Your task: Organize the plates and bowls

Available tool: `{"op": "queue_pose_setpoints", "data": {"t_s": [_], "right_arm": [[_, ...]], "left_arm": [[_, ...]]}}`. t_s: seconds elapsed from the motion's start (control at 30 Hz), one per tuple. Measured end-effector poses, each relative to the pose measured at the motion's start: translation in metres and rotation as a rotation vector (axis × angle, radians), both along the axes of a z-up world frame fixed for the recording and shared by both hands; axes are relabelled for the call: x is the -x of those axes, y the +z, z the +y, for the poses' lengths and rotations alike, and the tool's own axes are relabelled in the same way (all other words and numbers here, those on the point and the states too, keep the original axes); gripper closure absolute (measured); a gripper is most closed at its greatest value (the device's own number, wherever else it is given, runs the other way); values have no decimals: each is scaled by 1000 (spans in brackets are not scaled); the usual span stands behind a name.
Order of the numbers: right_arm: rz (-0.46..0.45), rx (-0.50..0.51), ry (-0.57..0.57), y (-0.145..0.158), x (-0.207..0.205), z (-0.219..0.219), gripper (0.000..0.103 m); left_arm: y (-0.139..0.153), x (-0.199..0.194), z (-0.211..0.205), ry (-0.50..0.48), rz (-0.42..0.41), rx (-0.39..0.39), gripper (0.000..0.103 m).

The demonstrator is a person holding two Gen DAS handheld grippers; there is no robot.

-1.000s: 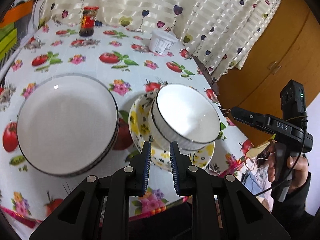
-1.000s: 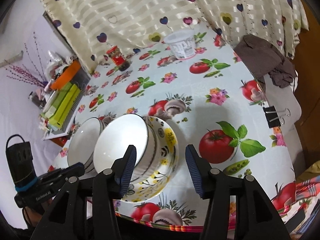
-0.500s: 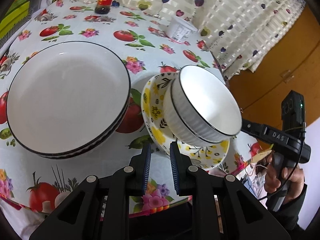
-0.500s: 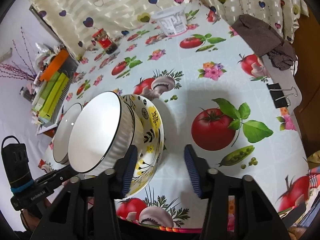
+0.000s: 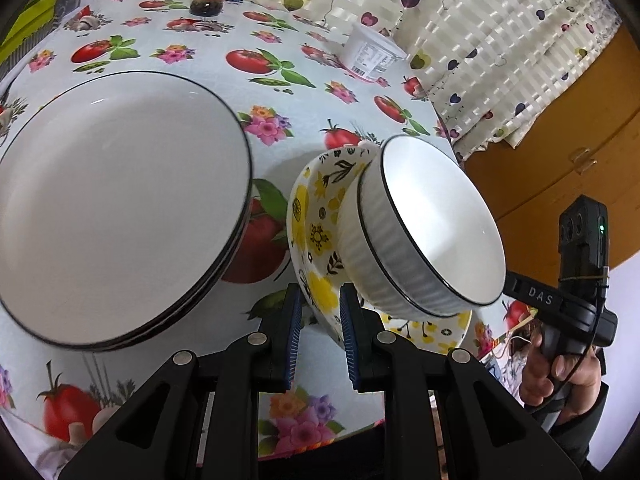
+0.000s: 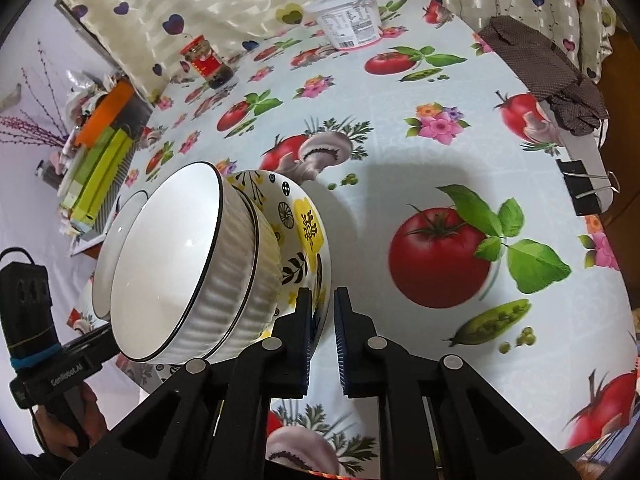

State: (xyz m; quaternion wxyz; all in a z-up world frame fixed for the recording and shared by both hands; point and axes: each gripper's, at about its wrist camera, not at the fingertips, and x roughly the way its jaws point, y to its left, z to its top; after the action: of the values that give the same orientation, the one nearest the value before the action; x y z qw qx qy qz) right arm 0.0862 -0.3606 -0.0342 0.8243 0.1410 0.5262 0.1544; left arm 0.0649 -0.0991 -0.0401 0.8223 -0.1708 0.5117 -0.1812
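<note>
Glazed ceramic, so heavy, slippery, fragile. Both grippers, left gripper (image 5: 319, 332) & right gripper (image 6: 322, 334), pinch yellow floral plate (image 6: 306, 224) rim at table's near edge; its jaws just closed there. Ribbed white bowl (image 5: 424, 232) sits inside, may slide.

"DAS" is read in white letters on the black body of the right tongs (image 5: 538, 296). "GenRobot.AI" is printed on the body of the left tongs (image 6: 66, 378). The label of the white tub (image 6: 350, 20) at the table's far edge is too small to be read.
</note>
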Motion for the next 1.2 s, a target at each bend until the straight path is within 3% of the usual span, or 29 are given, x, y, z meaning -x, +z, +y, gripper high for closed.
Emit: {"op": "queue_pose_setpoints", "data": {"t_s": [0.4,0.97,1.1,1.2], "right_arm": [[-6,-15,-58,0,18,-40,92],[19,-6,-39,-15,13,-24,92],[8,21,-42,-14,14,-20,93],[6,28,-49,-14,14,-19,93]], "left_arm": [[-12,-21,-44,-93,25,-3,83],[-24,-28,-54,-108,24,-53,83],[-28,-30,-53,-122,53,-12,86],[-27,-30,-55,-125,52,-25,86]]}}
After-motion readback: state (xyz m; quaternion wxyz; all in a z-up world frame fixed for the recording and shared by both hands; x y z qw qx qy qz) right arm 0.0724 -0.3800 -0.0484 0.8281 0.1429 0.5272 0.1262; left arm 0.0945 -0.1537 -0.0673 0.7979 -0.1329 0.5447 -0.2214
